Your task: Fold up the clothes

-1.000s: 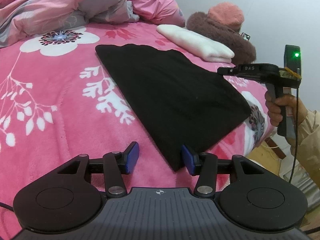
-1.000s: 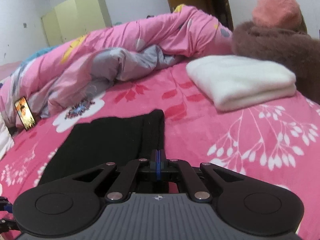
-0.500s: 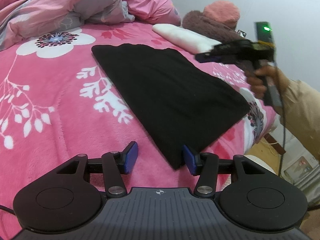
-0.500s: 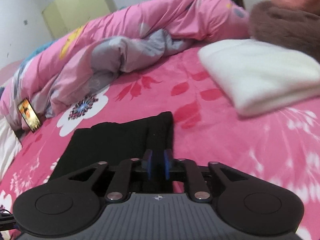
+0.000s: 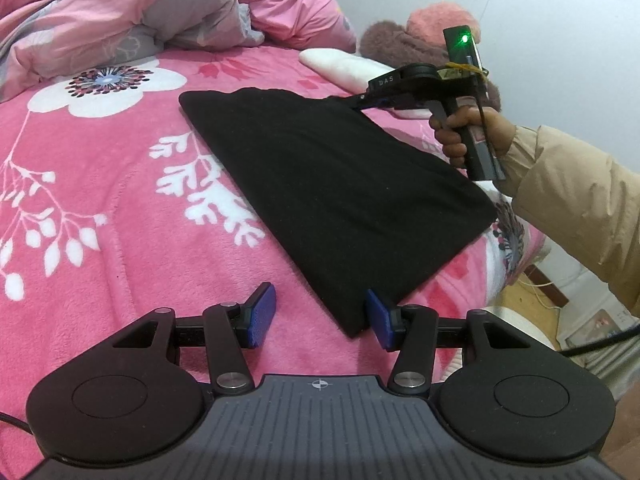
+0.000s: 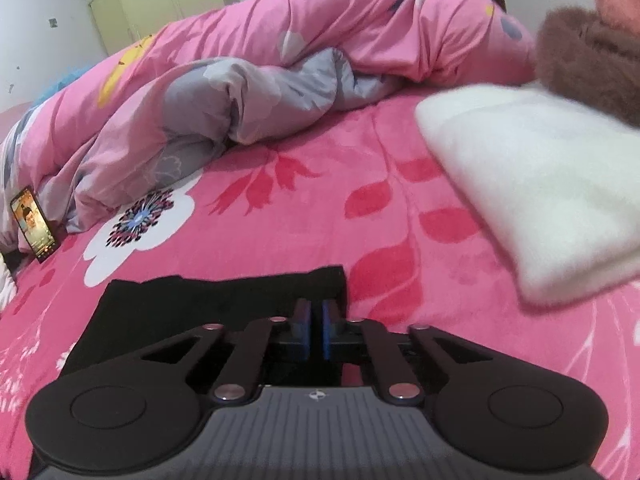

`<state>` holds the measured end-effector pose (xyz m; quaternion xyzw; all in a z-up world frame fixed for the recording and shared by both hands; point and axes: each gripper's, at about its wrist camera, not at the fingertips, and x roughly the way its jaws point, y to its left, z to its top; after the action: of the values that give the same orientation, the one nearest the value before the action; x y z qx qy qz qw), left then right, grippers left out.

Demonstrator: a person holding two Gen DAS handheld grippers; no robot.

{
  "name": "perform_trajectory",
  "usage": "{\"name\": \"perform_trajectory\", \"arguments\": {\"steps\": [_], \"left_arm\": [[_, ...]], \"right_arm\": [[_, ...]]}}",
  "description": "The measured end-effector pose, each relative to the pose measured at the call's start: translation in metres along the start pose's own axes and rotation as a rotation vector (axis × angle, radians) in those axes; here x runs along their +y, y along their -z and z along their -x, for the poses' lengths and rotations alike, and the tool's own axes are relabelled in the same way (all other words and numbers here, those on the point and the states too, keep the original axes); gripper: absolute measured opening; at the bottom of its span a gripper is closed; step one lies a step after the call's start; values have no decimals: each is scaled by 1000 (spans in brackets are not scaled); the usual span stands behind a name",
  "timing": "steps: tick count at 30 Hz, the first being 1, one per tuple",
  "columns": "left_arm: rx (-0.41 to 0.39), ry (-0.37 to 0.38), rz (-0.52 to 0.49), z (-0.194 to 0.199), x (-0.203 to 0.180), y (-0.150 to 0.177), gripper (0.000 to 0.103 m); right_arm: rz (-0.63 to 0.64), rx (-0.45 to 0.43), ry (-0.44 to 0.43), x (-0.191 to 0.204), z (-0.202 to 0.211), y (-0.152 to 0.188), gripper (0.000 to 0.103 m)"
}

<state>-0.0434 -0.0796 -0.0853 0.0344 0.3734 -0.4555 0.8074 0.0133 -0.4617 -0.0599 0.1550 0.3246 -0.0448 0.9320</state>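
1. My left gripper (image 5: 320, 318) sits at the bottom centre of the left wrist view, tilted down toward the bed. Its blue pads (image 5: 262, 314) stand apart, open, with nothing pressed between them.
2. The near corner of the black garment (image 5: 340, 184) lies just beside the right-hand pad; I cannot tell whether it touches.
3. My right gripper (image 5: 360, 101) shows at the upper right of the left wrist view, held by a hand (image 5: 466, 128) wrapped around its handle, with a beige sleeve (image 5: 580, 204) running off the right edge. A green light glows on top of the handle.
4. In the right wrist view, the right gripper (image 6: 316, 330) has its pads drawn together with only a slit between them, closed; black fabric (image 6: 224, 300) lies directly under and ahead of the tips. I cannot tell whether cloth is pinched there.
5. The garment is folded flat on the pink floral blanket (image 5: 100, 200), stretching from frame centre toward the upper middle.
6. A folded white cloth (image 6: 532, 184) rests at the right, with a brown furry item (image 6: 592, 60) behind it.
7. A rumpled pink and grey quilt (image 6: 240, 92) fills the upper part, and a lit phone (image 6: 34, 224) leans at the left edge.
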Motion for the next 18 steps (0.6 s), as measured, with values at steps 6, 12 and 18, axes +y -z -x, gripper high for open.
{"name": "perform_trajectory", "arguments": {"steps": [6, 12, 18], "left_arm": [[-3, -1, -2, 0, 0, 1, 51], [-3, -1, -4, 1, -1, 1, 51], [-3, -1, -7, 2, -1, 2, 51]], "right_arm": [[60, -68, 20, 8, 8, -1, 1], [89, -72, 37, 10, -5, -6, 1], [44, -14, 78, -5, -26, 1, 5]]}}
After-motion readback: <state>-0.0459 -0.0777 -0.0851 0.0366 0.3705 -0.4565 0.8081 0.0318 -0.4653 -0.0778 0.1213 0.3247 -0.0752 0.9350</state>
